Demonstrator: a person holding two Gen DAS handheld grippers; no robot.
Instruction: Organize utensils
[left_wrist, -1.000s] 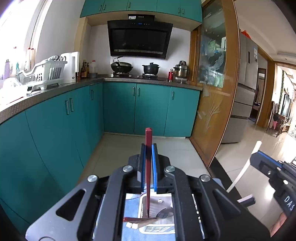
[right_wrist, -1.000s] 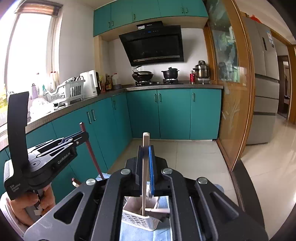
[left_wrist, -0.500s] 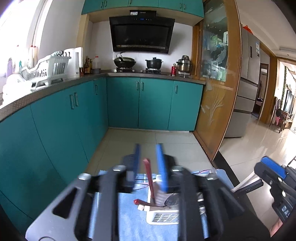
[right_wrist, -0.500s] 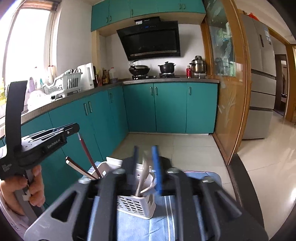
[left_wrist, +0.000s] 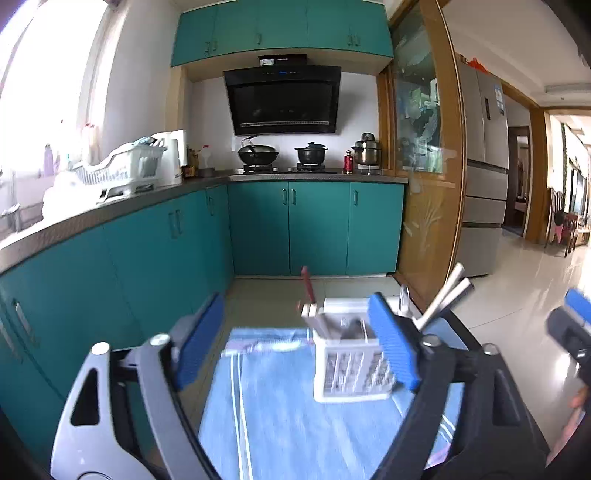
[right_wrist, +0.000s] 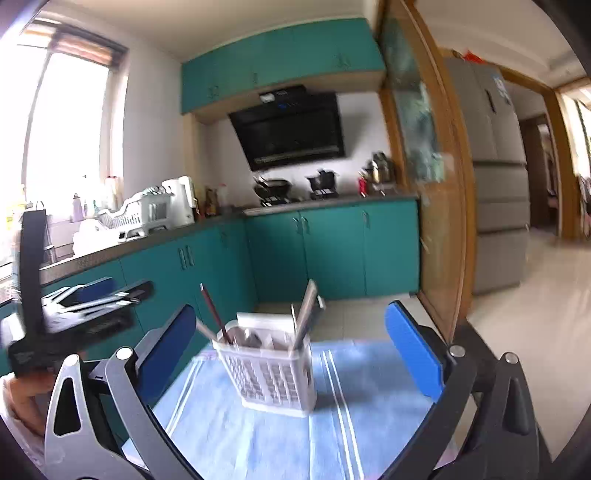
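Observation:
A white slotted utensil caddy (left_wrist: 351, 369) (right_wrist: 271, 373) stands on a blue striped cloth (left_wrist: 295, 417) (right_wrist: 295, 432). A dark red chopstick (left_wrist: 307, 284) (right_wrist: 214, 314) leans out of its left side. Pale utensil handles (left_wrist: 445, 295) (right_wrist: 306, 314) lean out of its right side. My left gripper (left_wrist: 295, 343) is open and empty, pulled back from the caddy. My right gripper (right_wrist: 291, 350) is open and empty, also back from the caddy. The left gripper also shows at the left of the right wrist view (right_wrist: 85, 310).
Teal cabinets (left_wrist: 147, 258) under a grey counter run along the left and back. A white dish rack (left_wrist: 122, 170) and kettle stand on the counter. Pots sit on the stove (left_wrist: 280, 155). A wooden partition (left_wrist: 424, 184) and fridge (left_wrist: 484, 166) stand at right.
Both grippers opened and let go of their utensils, the red chopstick and a pale handle, which now stand in the caddy. Both grippers have drawn back and up from the caddy.

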